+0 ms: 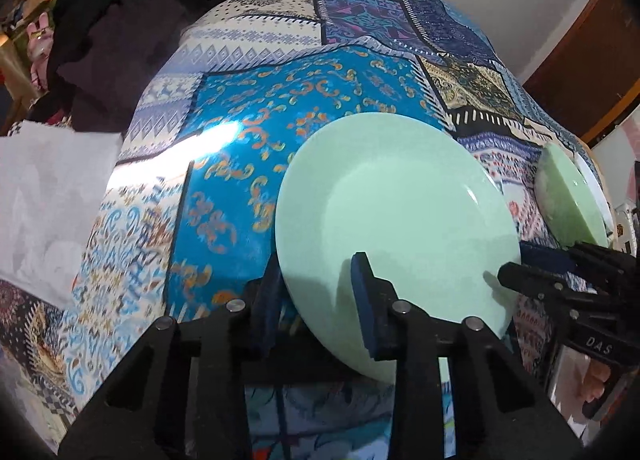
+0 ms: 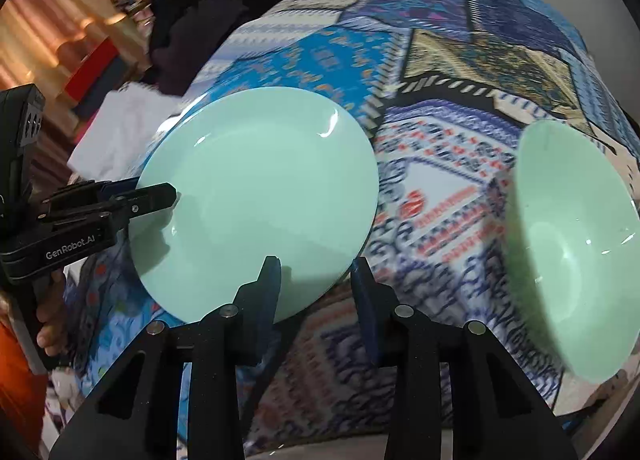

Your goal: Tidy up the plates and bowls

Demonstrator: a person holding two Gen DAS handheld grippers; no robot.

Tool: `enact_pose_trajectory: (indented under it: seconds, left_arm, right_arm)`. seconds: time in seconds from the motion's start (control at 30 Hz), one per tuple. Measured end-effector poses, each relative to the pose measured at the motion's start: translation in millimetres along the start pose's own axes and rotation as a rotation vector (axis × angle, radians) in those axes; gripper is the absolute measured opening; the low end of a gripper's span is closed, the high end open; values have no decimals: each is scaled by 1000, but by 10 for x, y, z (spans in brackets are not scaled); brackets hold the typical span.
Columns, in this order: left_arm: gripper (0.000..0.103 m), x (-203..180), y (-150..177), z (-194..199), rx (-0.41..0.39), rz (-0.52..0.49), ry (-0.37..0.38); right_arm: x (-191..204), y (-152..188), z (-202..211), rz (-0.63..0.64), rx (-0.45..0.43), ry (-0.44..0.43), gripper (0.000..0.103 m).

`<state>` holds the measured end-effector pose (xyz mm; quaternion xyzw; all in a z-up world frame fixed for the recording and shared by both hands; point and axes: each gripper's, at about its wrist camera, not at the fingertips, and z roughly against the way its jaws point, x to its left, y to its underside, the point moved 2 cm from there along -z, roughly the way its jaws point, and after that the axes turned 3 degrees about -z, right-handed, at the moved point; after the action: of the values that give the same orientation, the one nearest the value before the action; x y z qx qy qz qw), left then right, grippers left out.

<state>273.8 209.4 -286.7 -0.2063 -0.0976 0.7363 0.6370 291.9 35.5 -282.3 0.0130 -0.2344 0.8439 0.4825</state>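
A mint green plate (image 1: 400,215) sits on the patterned tablecloth (image 1: 248,127). My left gripper (image 1: 316,292) straddles its near rim, one finger under it and one on top, gripping it. In the right wrist view the same plate (image 2: 260,195) lies ahead. The left gripper (image 2: 160,195) holds its left edge there. My right gripper (image 2: 316,284) is open, its fingers on either side of the plate's near right rim, holding nothing. A mint green bowl (image 2: 568,244) stands at the right; it also shows in the left wrist view (image 1: 568,195).
Dark clothes (image 1: 120,39) are piled at the table's far left. White paper or cloth (image 1: 44,203) lies at the left edge. A wooden door (image 1: 592,59) stands beyond the table at the right.
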Motion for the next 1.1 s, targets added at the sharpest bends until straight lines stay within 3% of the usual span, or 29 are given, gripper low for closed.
enact_pose_trajectory:
  seconds: [0.2,0.37,0.57,0.67,0.9,1.0,1.1]
  left_arm:
    - [33,67,404,260,29,-2,6]
    - [32,90,641,413,38,13,38]
    - [32,293,542,399,39,81,22]
    - [32,395,441,314,52,116,49]
    - [32,406,300,152,56,92,79]
    - [34,425,287,124,64,111,108]
    - [34,353,295,142,56,85,79]
  right_arm:
    - [245,186,21,60,30,-64,30]
    - [256,125,39,71,11,-26,30]
    - [144,-98,-73,43,10,26,30]
    - [86,-175,-226,16,49,0,30]
    - [140,-256,-331,10,57,-27,36]
    - [160,-241,-307,11,47,-16,33]
    - [110,-204,-267,-21,36,-21,26]
